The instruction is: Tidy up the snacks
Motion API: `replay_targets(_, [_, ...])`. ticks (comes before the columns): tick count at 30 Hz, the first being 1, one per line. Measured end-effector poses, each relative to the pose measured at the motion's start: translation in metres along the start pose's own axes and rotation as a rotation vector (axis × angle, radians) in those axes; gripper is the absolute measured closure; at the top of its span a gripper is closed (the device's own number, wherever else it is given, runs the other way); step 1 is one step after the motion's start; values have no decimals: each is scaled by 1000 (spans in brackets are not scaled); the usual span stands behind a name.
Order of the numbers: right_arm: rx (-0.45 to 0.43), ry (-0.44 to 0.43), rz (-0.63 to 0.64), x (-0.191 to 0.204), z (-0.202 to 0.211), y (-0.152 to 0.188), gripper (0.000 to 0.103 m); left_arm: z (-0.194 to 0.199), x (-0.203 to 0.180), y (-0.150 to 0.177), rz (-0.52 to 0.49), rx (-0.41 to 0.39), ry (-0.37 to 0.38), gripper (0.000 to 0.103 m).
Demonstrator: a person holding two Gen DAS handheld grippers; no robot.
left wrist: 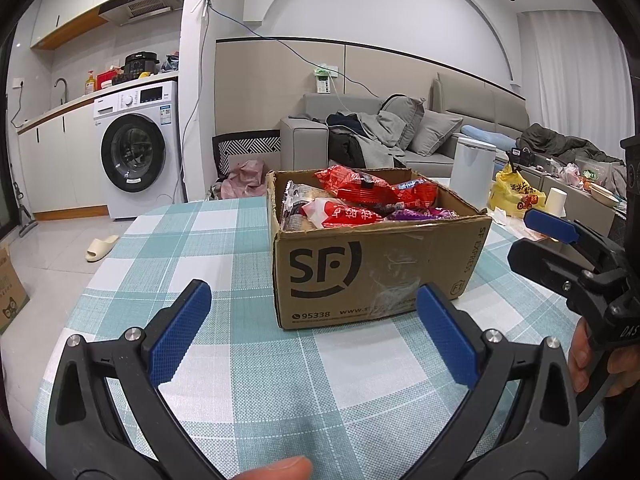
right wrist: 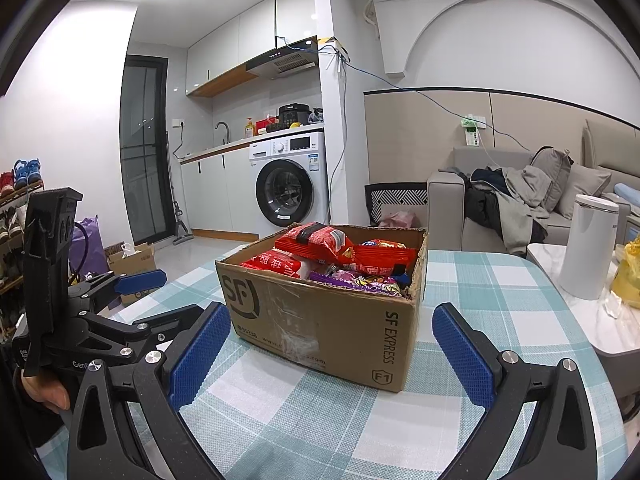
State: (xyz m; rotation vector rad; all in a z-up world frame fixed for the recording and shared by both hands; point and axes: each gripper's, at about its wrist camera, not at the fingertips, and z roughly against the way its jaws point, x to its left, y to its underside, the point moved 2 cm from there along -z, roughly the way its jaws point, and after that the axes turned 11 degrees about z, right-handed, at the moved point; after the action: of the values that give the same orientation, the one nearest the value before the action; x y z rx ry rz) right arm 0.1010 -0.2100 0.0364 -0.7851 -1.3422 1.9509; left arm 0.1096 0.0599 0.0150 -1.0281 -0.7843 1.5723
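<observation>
While heaped with snacks (right wrist: 320, 254), box (right wrist: 320, 328) — brown, taped.

Bare checked desk (left wrist: 224, 264) lies open before and left of the cardboard box (left wrist: 360, 272). Snack packets (left wrist: 360, 190) heap above its rim. A white canister (right wrist: 588, 244) stands well right.

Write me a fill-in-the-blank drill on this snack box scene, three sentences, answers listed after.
1. The snack packets sit inside a cardboard box printed with the letters ____.
2. Both the left tongs and the right tongs are ____ and grip nothing.
3. The box rests on a tablecloth with a ____ pattern in teal and white.

Missing words: SF; open; checked
</observation>
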Motion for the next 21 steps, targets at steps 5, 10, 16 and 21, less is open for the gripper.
replay_targets(5, [0, 0, -1, 0, 0, 0, 0, 0, 0, 0, -1, 0, 1, 1])
replay_targets(10, [0, 0, -1, 0, 0, 0, 0, 0, 0, 0, -1, -1, 1, 1])
replay_targets(16, [0, -1, -2, 0, 0, 0, 0, 0, 0, 1, -1, -1, 1, 1])
replay_targets(21, [0, 0, -1, 0, 0, -1, 0, 0, -1, 1, -3, -1, 3, 1])
